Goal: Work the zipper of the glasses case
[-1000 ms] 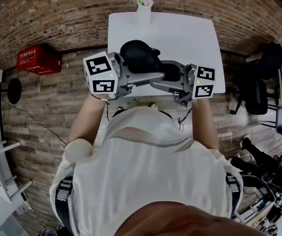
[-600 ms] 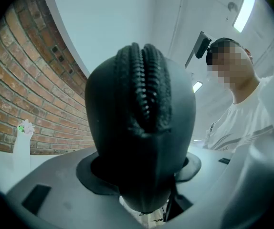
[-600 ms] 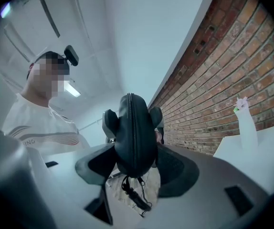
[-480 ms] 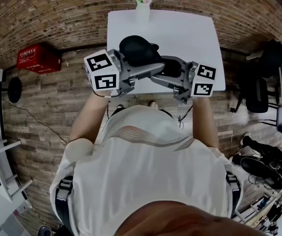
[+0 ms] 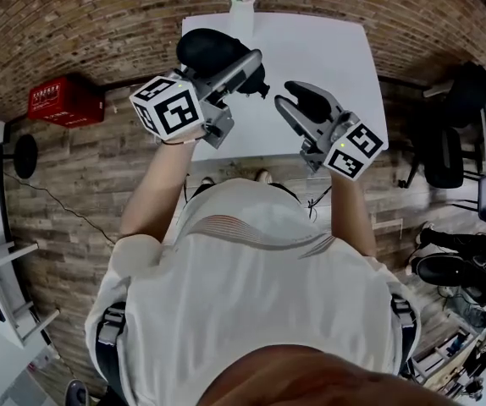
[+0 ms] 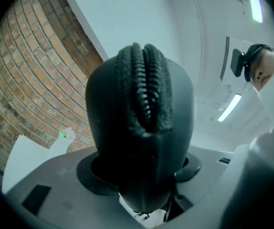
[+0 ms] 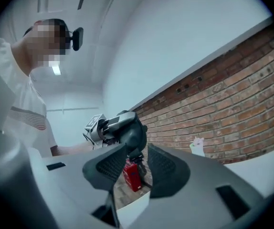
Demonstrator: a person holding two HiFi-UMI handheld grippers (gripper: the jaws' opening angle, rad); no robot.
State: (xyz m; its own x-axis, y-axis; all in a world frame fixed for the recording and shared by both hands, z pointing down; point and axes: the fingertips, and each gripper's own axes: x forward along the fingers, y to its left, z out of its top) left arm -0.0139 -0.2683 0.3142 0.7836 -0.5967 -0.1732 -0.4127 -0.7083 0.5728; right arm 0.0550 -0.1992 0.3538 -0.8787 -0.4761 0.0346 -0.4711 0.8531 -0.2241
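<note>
Black oval zip-up glasses case point(image 5: 213, 53) clamped in left gripper point(image 5: 245, 68), raised over white worktop point(image 5: 328, 57).
Zipper teeth point(image 6: 144, 89) facing left gripper view; right gripper point(image 5: 298, 101) apart from case, jaws just closing partway, nothing between them.

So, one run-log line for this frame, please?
left gripper: shut on glasses case, lifted off table | right gripper: open, jaws just been closing, nothing between, clear of case
</note>
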